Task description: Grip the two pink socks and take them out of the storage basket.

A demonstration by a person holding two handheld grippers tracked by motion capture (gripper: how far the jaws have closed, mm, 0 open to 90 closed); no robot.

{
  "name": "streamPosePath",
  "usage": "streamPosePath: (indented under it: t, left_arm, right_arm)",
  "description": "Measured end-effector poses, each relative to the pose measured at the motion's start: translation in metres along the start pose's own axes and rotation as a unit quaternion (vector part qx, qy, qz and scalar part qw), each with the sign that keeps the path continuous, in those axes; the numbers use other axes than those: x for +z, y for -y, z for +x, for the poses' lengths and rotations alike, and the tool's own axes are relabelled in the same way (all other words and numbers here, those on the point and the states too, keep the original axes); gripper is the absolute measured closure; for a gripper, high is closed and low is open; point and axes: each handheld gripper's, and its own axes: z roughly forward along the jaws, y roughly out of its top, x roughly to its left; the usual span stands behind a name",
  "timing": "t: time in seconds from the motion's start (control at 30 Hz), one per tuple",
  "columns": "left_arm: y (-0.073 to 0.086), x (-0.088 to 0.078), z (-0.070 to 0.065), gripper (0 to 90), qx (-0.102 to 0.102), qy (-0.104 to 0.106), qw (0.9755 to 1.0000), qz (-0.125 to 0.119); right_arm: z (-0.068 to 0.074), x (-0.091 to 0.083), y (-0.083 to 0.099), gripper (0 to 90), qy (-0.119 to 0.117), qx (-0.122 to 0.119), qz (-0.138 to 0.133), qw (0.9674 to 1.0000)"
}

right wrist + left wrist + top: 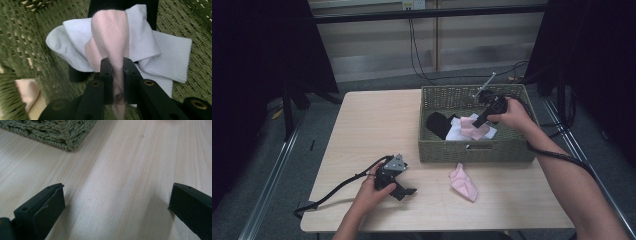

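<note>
Inside the woven basket point(472, 150), the right gripper point(117, 75) was clamped on a fold of the pink sock point(110, 32), soft, light and limp, best pinched at a bunched fold, while the left gripper point(117, 202) hung with jaws apart over the table point(120, 170).

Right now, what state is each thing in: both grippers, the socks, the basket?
Right gripper: shut on the pink sock, inside the basket.
Pink sock: pinched between the jaws, draped over the white sock.
White sock: crumpled in the basket.
Black sock: lying in the basket.
Second pink sock: loose on the table, in front of the basket.
Basket: upright, open-topped.
Left gripper: open, empty, over the bare table.
</note>
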Motion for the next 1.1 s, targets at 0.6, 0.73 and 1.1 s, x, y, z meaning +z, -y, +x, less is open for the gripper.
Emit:
streamPosePath:
  t: [0.6, 0.73, 1.1]
  left_arm:
    - [0.0, 0.0, 0.0, 0.0, 0.001, 0.0, 1.0, 0.001]
    - [0.0, 0.0, 0.0, 0.0, 0.001, 0.0, 1.0, 0.001]
    - [0.0, 0.0, 0.0, 0.0, 0.001, 0.001, 1.0, 0.001]
  right_arm:
    - [0.014, -0.039, -0.002, 80.1, -0.003, -0.024, -0.011, 0.9996]
    - [0.018, -0.046, -0.002, 80.1, -0.002, -0.028, -0.011, 0.9995]
    - [0.029, -0.062, -0.005, 80.1, -0.01, -0.043, -0.007, 0.999]
